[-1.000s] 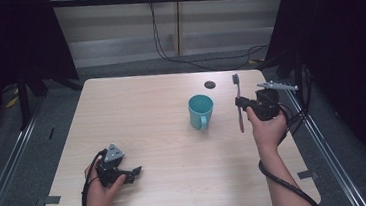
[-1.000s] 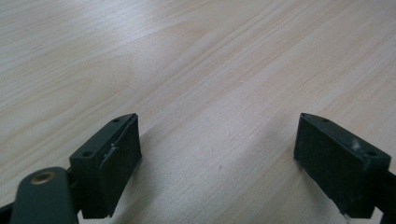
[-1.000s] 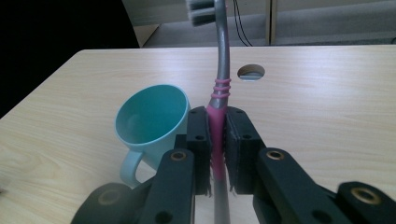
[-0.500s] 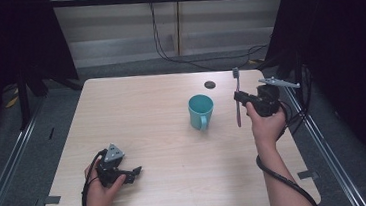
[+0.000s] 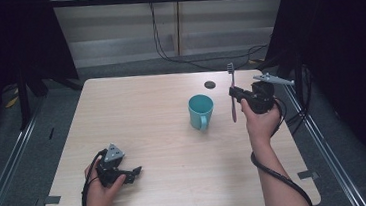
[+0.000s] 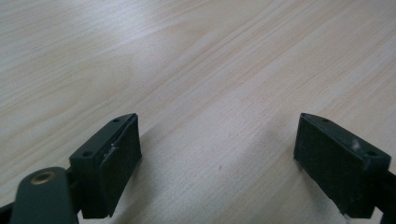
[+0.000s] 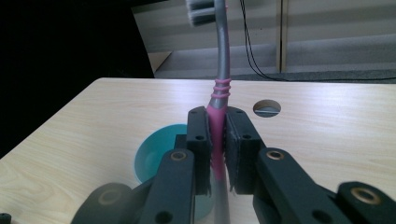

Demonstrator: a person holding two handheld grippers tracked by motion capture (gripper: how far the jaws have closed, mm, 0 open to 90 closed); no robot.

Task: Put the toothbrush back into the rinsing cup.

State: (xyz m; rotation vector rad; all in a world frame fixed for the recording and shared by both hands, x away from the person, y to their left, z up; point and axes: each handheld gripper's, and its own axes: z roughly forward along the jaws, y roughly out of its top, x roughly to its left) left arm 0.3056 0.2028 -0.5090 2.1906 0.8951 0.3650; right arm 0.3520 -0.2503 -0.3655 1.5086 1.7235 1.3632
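A pink and grey toothbrush (image 5: pixel 232 94) stands upright in the air, bristles up, to the right of a teal mug (image 5: pixel 201 111). My right gripper (image 5: pixel 235 94) is shut on its pink handle (image 7: pixel 217 135), and the mug's rim (image 7: pixel 154 151) shows just below and behind the jaws. The mug stands on the table with its handle toward the near side. My left gripper (image 5: pixel 133 173) rests on the table at the near left, jaws spread wide with only bare wood between the pads (image 6: pixel 119 163).
The light wooden table (image 5: pixel 137 117) has a round cable hole (image 5: pixel 210 84) behind the mug. Black cables trail from both grippers. Dark curtains flank the table, and metal rails run along its left and right sides.
My right gripper has carried the toothbrush slightly toward the far side and closer to the mug, standing it more upright. The left gripper has stayed where it was.
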